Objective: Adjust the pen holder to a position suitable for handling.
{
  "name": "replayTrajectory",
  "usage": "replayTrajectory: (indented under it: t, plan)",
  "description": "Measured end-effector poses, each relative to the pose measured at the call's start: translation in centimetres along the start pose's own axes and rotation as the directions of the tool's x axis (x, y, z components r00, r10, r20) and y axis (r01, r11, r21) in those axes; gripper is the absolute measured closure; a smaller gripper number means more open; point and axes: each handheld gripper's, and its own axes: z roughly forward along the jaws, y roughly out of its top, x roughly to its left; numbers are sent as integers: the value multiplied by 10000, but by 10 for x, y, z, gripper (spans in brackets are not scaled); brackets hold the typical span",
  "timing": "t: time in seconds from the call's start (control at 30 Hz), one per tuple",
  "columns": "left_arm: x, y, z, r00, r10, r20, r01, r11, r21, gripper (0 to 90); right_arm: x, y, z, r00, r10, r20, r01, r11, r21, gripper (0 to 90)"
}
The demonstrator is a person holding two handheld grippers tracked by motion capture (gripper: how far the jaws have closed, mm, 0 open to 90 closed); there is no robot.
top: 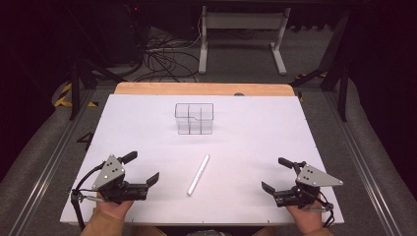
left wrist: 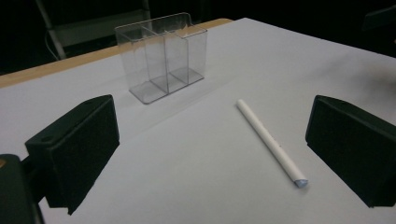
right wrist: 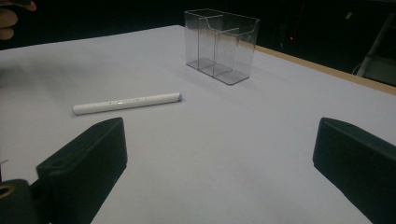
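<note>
white pen (top: 197, 174) lies between both wide-apart grippers

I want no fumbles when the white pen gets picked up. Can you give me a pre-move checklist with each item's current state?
1. Left claw open: ok.
2. Right claw open: ok.
3. White pen lying flat on the table, free of both claws: ok.
4. Clear organizer upright, compartments empty: ok.
5. Nothing on the table between pen and organizer: ok.
6. Which pen end is the tip: cannot tell.
</note>
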Motion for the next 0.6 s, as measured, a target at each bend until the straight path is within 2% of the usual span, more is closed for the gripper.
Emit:
replayTrajectory:
  t: [0.23,0.6]
  plan:
    - [-6,15,14,9992,154,380,-162,9997,192,40,0,0,-1,10000,37,-20,-37,10000,66,36]
    - [-11,26,32,9970,249,735,-280,9988,409,40,0,-2,-2,10000,76,-60,-75,9999,101,36]
